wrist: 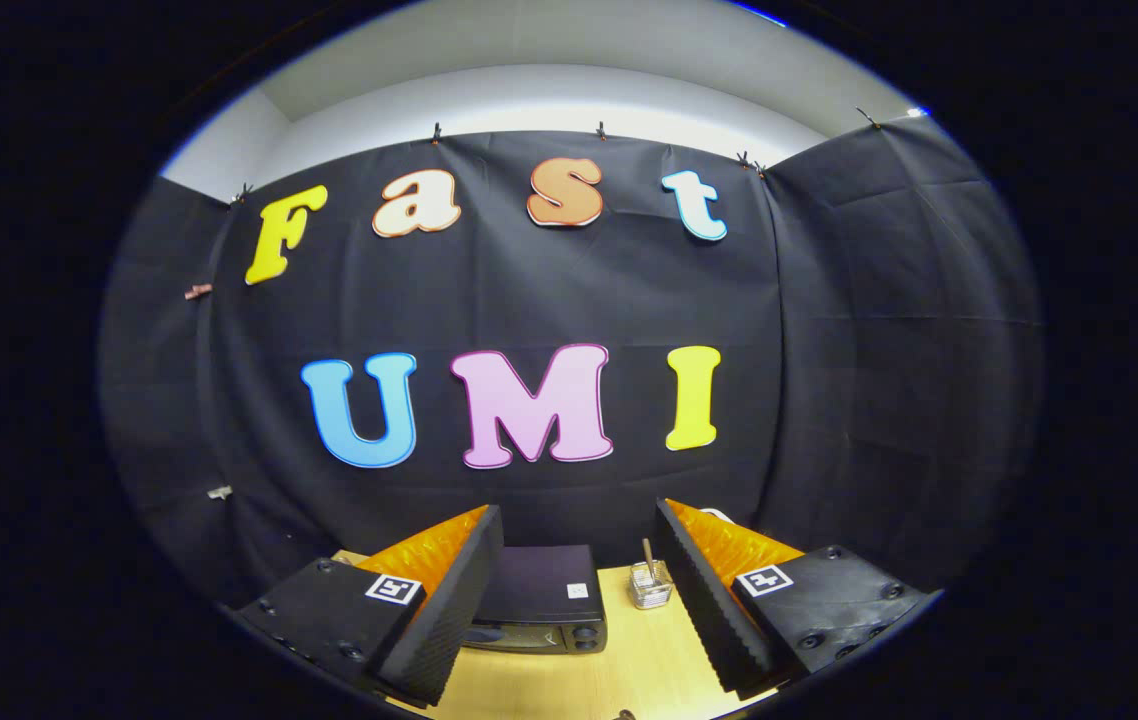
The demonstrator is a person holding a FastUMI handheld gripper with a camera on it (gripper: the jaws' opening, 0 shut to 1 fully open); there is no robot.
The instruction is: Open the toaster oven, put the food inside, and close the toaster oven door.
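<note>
A dark toaster oven (541, 600) stands on the light wooden table (629, 670), beyond my fingers and nearer the left one, which hides its left side. Its top is black and a strip of the front with knobs shows below; the door looks closed. My gripper (579, 570) is held high above the table, open wide with nothing between the fingers. A small metal wire basket (650, 585) with a handle stands right of the oven, just inside the right finger (704, 590).
The black cloth wall of the booth rises close behind the oven and the table's far edge. Bare wooden table surface lies in front of the oven, between the fingers.
</note>
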